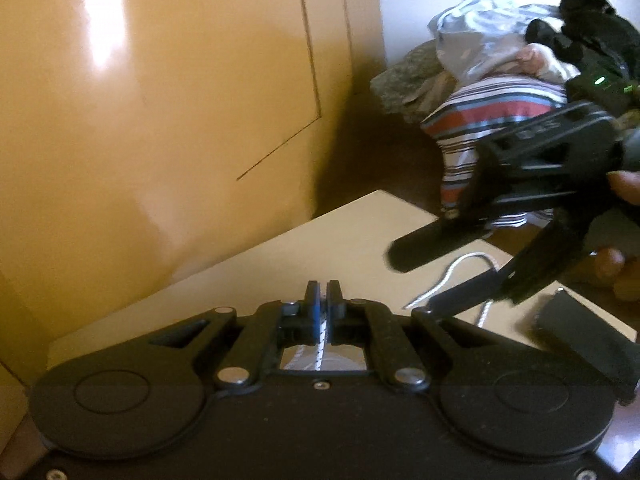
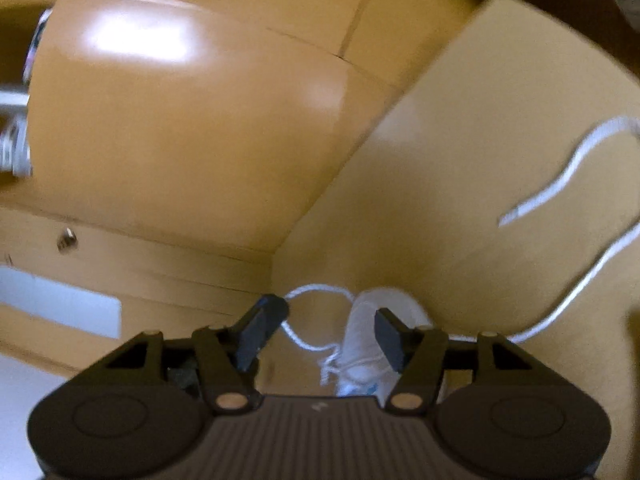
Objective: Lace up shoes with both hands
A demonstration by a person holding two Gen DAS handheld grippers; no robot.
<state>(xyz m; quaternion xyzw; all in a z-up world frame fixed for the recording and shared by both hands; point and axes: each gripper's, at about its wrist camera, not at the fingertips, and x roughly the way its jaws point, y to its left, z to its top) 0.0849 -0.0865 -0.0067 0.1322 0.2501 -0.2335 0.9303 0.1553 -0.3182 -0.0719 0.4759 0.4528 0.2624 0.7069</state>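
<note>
My left gripper [image 1: 323,286] is shut on a white speckled shoelace [image 1: 322,336], which runs down between its pads. More of the lace [image 1: 450,272] curls on the beige table [image 1: 320,248] to the right. There my right gripper [image 1: 416,280] hovers open, held by a hand. In the right wrist view, my right gripper [image 2: 328,310] stands open above a white shoe [image 2: 362,344], nothing between its fingers. A lace loop [image 2: 312,290] lies by the left finger, and two loose lace strands [image 2: 560,176] trail off right across the table [image 2: 440,200].
A glossy tan cabinet [image 1: 160,100] stands close behind the table. A striped cloth [image 1: 480,116] and a plastic bag [image 1: 480,40] lie on the floor at the right. A dark flat object [image 1: 580,340] sits near the table's right edge.
</note>
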